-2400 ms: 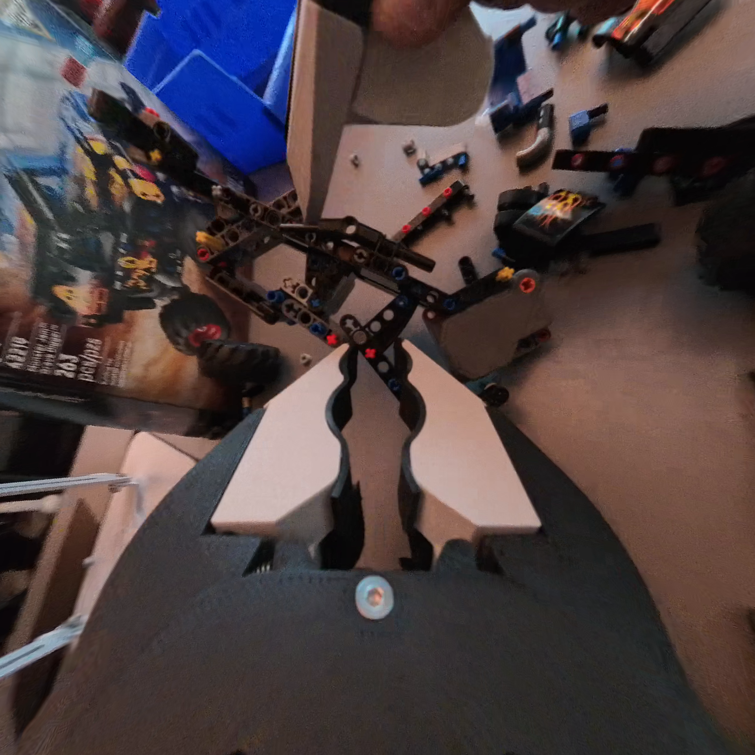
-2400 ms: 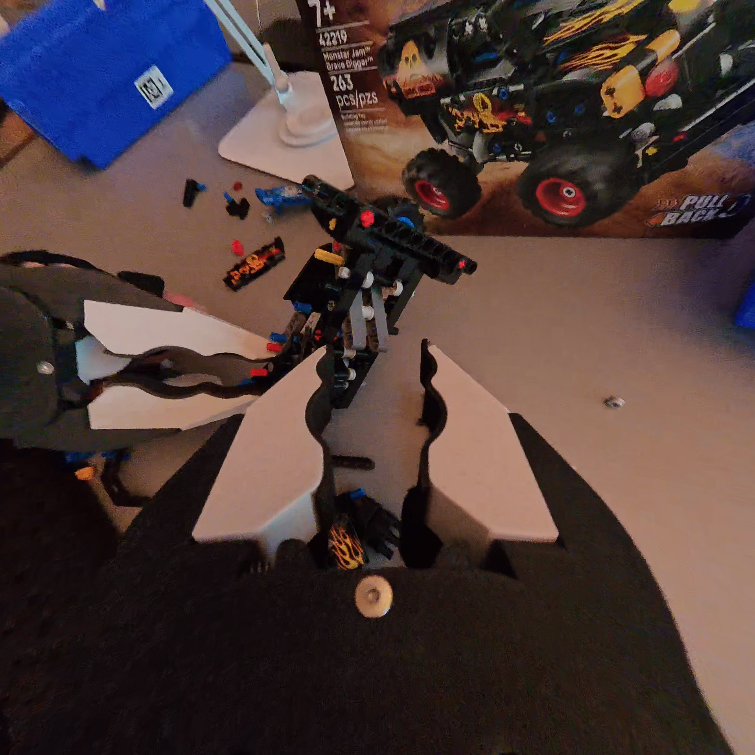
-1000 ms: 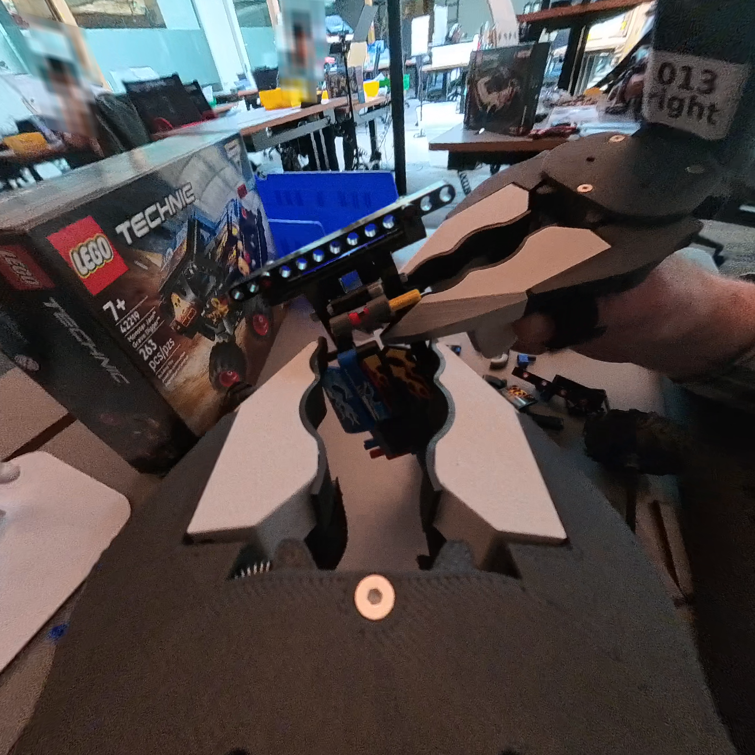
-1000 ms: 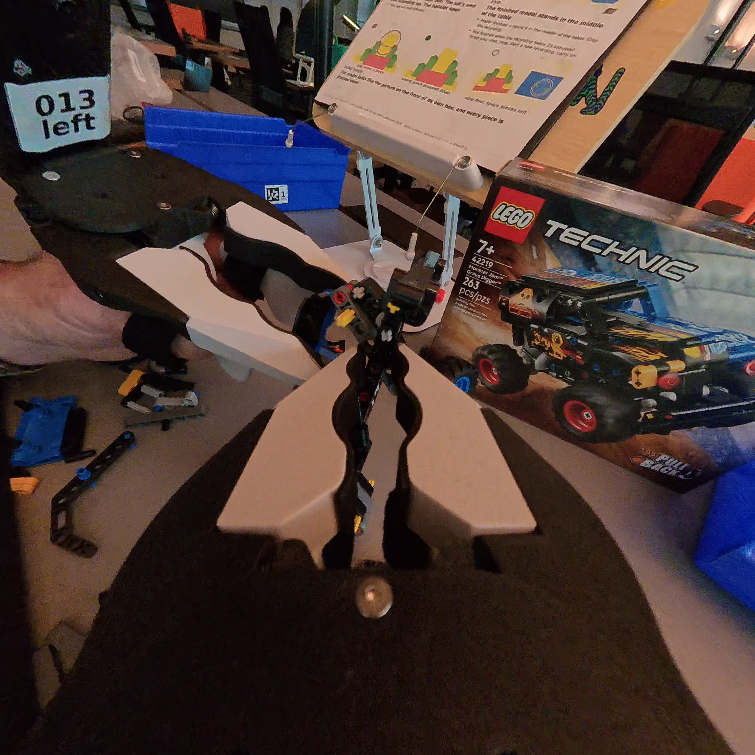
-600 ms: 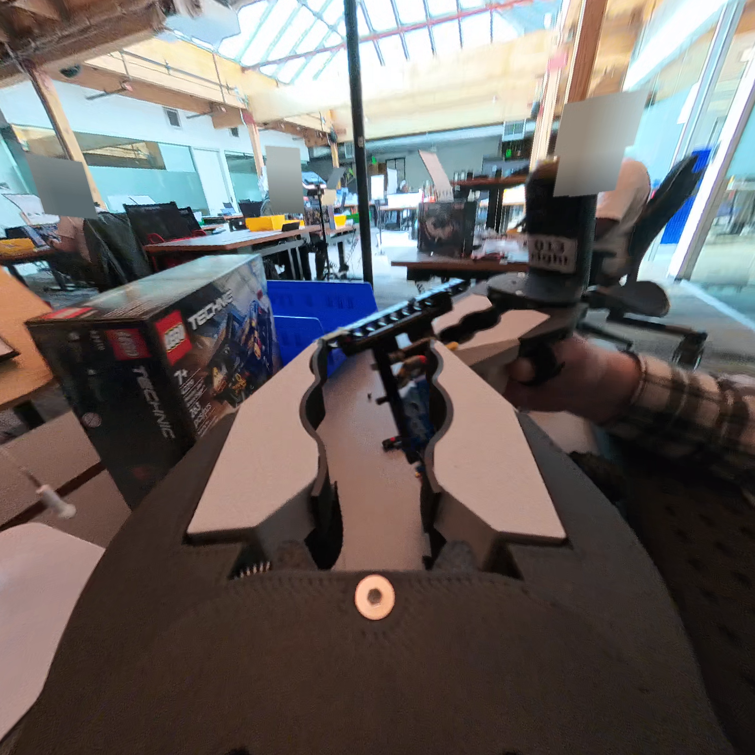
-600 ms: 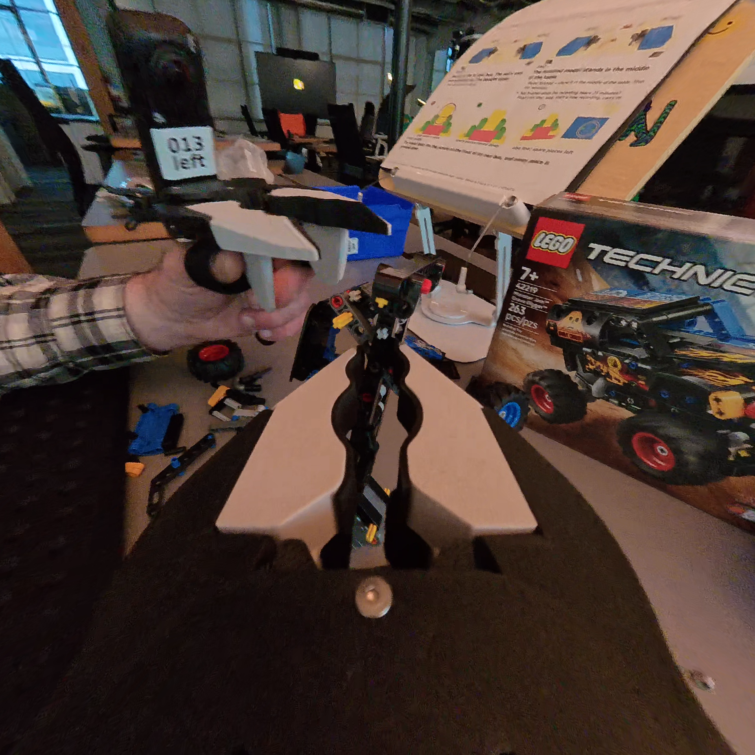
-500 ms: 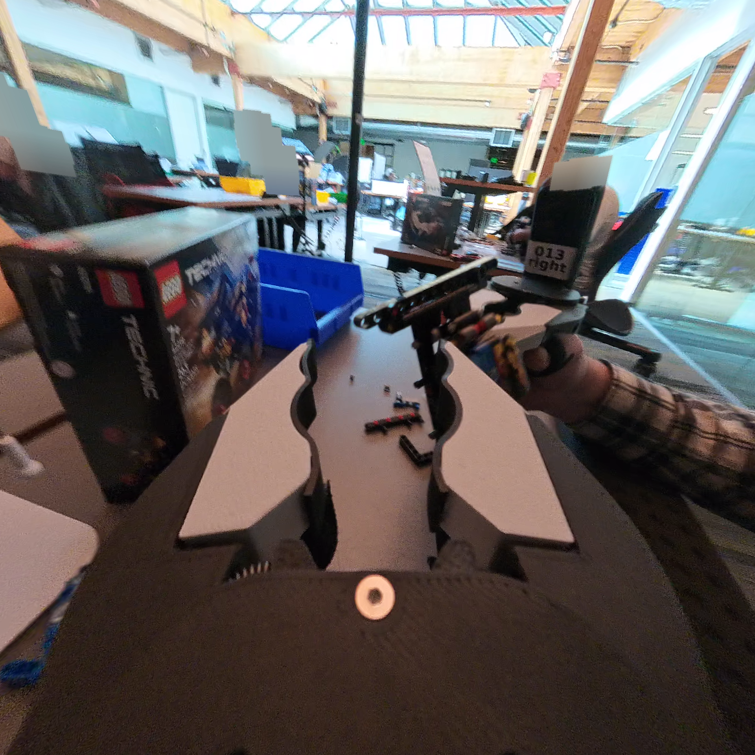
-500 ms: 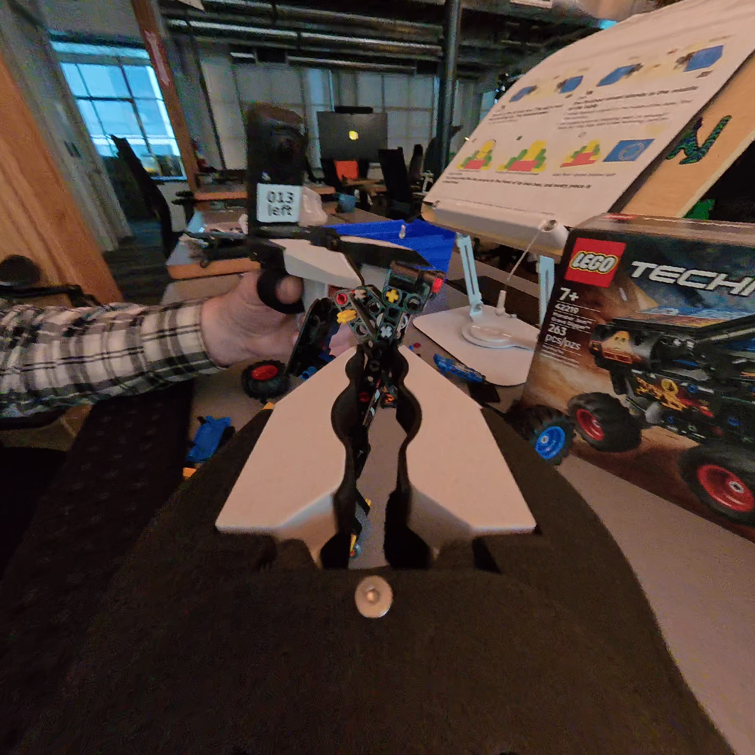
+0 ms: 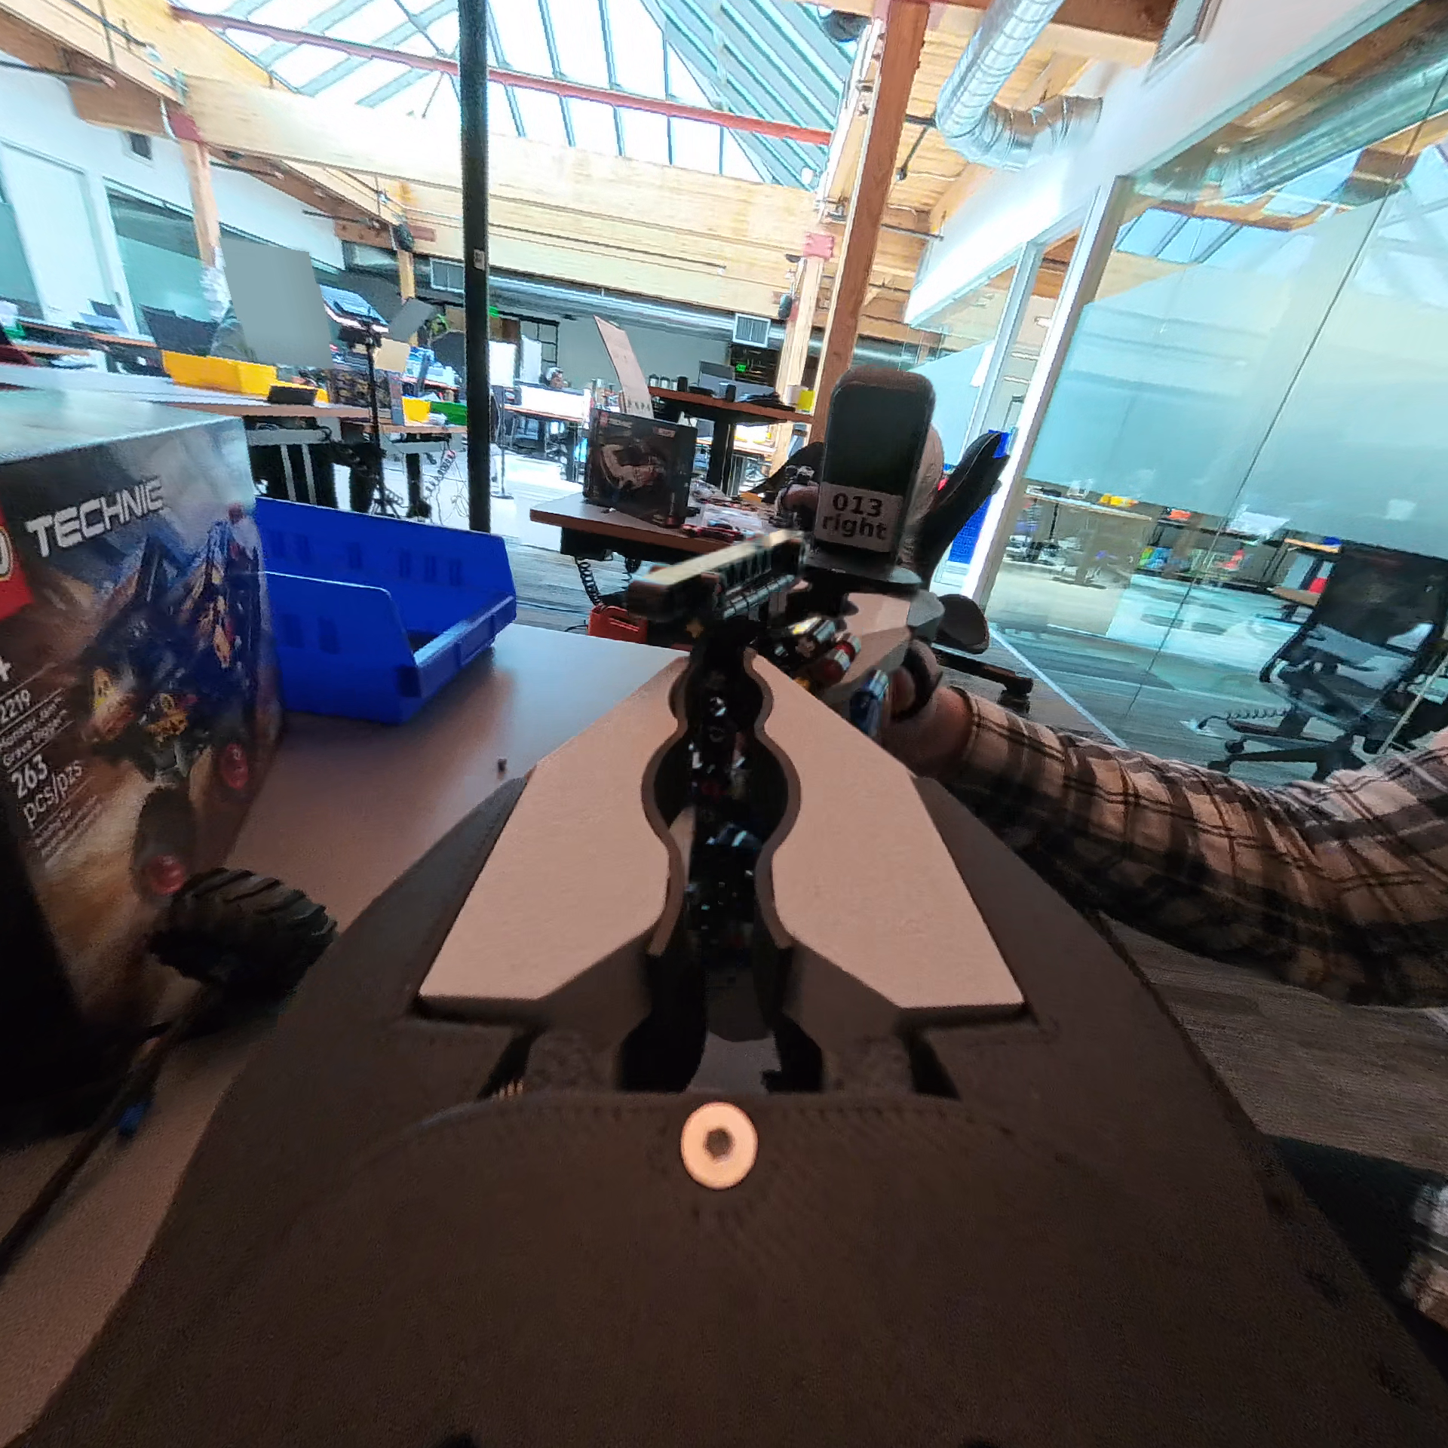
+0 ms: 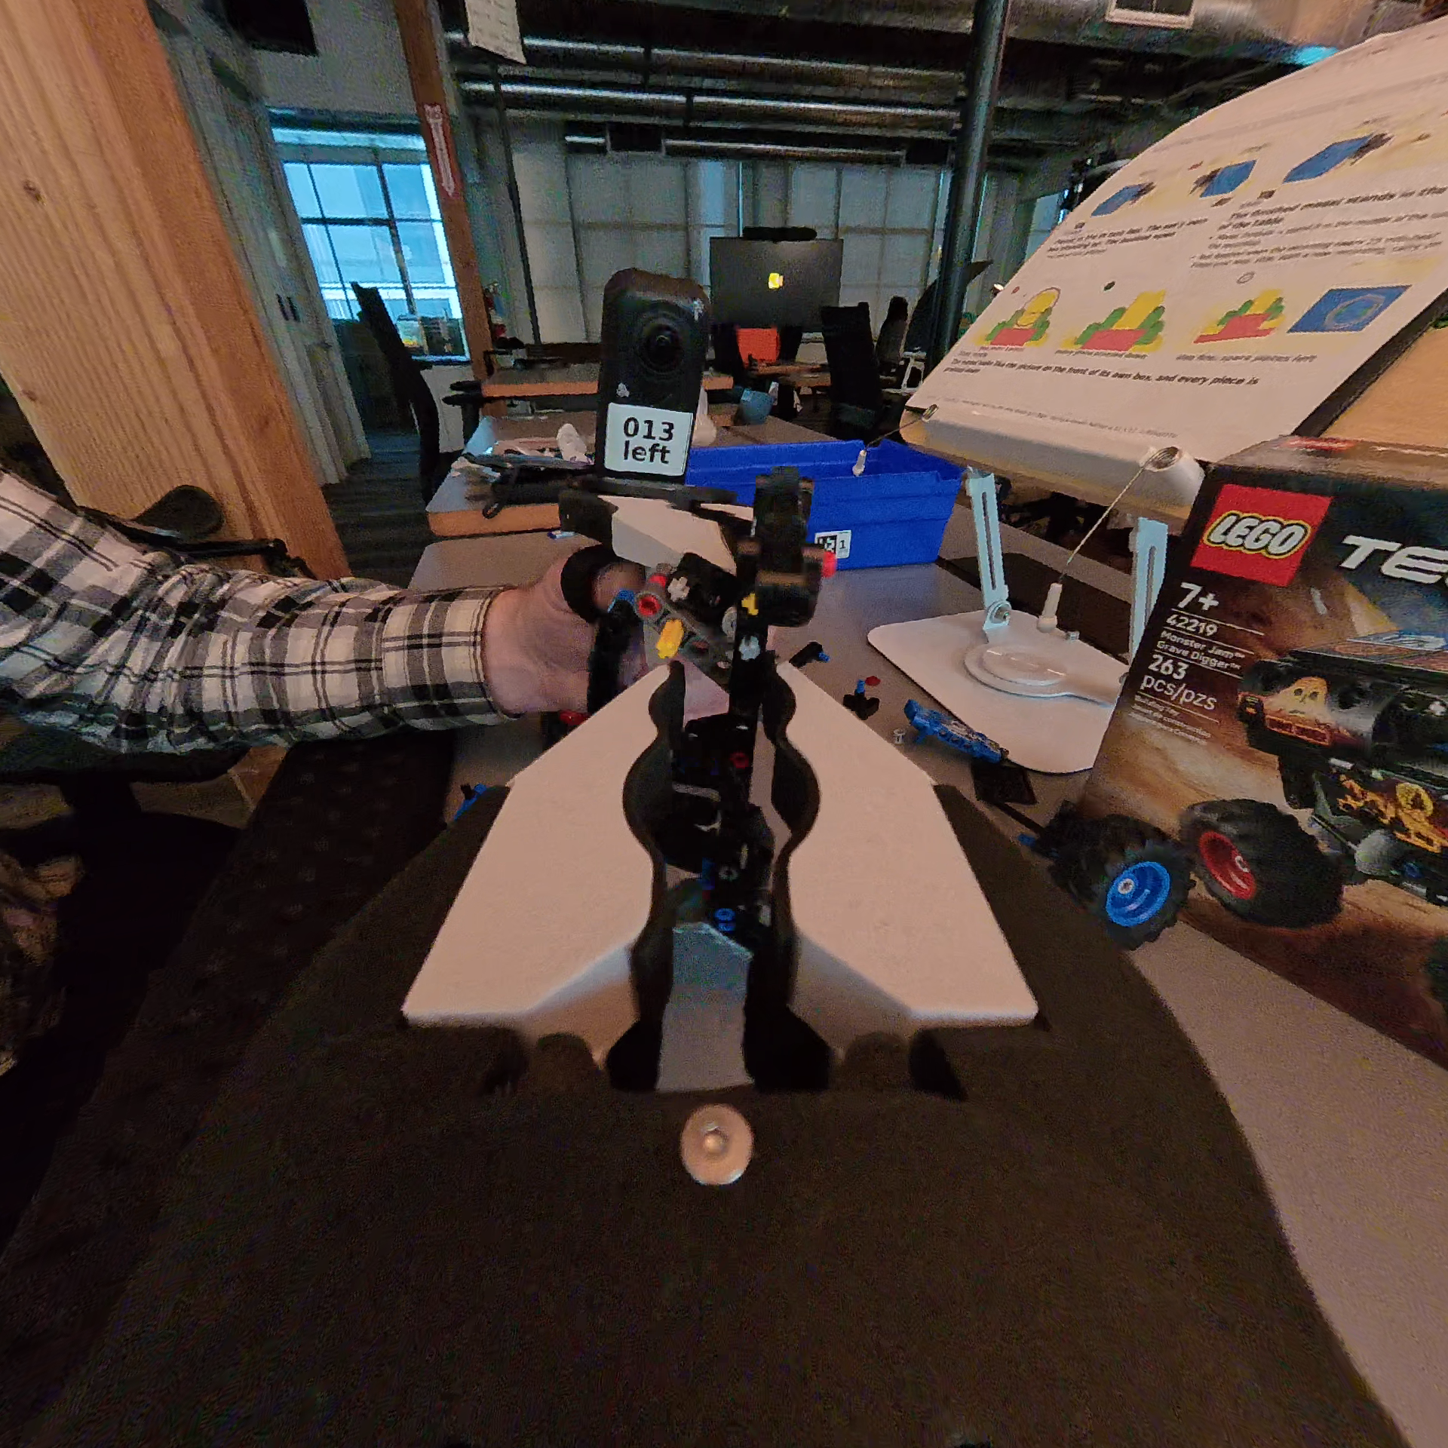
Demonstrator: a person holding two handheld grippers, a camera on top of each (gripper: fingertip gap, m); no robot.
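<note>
Black beam assembly (image 9: 721, 580): a partly built brick model, held off the tabletop (image 9: 376, 783) by both grippers at once.

**Hold**
- Left gripper (image 9: 719, 666): its fingers (image 9: 572, 862) are clenched on a narrow upright stem of the model. The stem runs down the channel between them.
- Right gripper (image 10: 725, 682): its fingers (image 10: 877, 877) are likewise closed on a thin vertical section. The model's head projects past the fingertips.
- The two grippers face each other, with the model between them. Each wrist view shows the opposite gripper just beyond the model, held by a hand (image 10: 533, 650) in a plaid sleeve (image 9: 1175, 846).

**Appearance of the model**
- Mostly black perforated beams.
- A long studded beam lies crosswise at the top, just beyond the left fingertips.
- Small red, yellow, blue and grey pins sit at the joints, clustered to the left of the right fingertips.
- The lower part is dark and hidden inside the finger channels. Its detail cannot be made out.

**Surroundings**
- A toy set box (image 10: 1293, 705) printed with a monster truck stands right of the right fingers. In the left wrist view it stands left of the fingers.
- A loose black tyre (image 9: 235, 932) rests against the box, beside the left gripper body.
- A blue bin (image 9: 376, 619) sits beyond and left of the left fingers.
- An illustrated sheet (image 10: 1214, 274) leans on a white stand (image 10: 1011, 682), beyond and right of the right fingers.
- A blue panel piece (image 10: 948, 733) and other small parts lie near the stand base.
</note>
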